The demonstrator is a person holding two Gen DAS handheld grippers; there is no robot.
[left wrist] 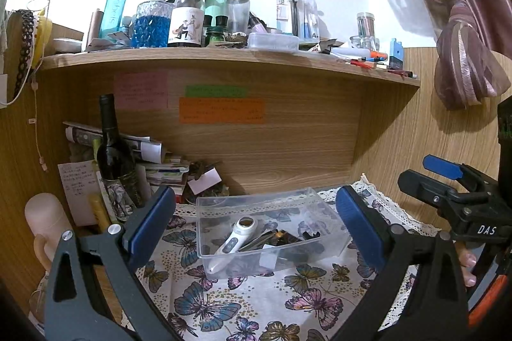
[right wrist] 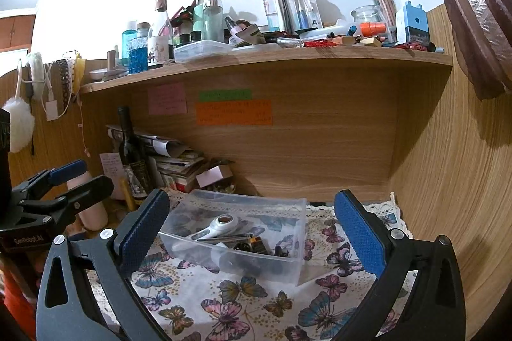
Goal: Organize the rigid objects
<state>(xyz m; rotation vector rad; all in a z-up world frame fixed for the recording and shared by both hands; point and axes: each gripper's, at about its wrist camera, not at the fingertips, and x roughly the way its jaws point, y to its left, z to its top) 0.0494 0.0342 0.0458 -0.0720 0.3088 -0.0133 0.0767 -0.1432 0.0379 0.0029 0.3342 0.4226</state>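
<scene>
While both the left hand-held gripper [left wrist: 252,229] and right hand-held gripper [right wrist: 252,232] are held spread and empty, several items are already gathered in the clear bin [left wrist: 208,206] at mid-worktop; shelf [left wrist: 224,58] clutter is judged left.

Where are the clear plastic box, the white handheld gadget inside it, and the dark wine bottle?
clear plastic box [left wrist: 323,210]: left wrist view, on its right wall.
white handheld gadget [left wrist: 235,237]: left wrist view, on its body.
dark wine bottle [right wrist: 129,146]: right wrist view, on its shoulder.

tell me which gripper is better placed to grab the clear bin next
Slightly the left, as a judgement. The clear bin sits centred between the open left gripper fingers; in the right gripper view it lies off toward its left finger.
</scene>
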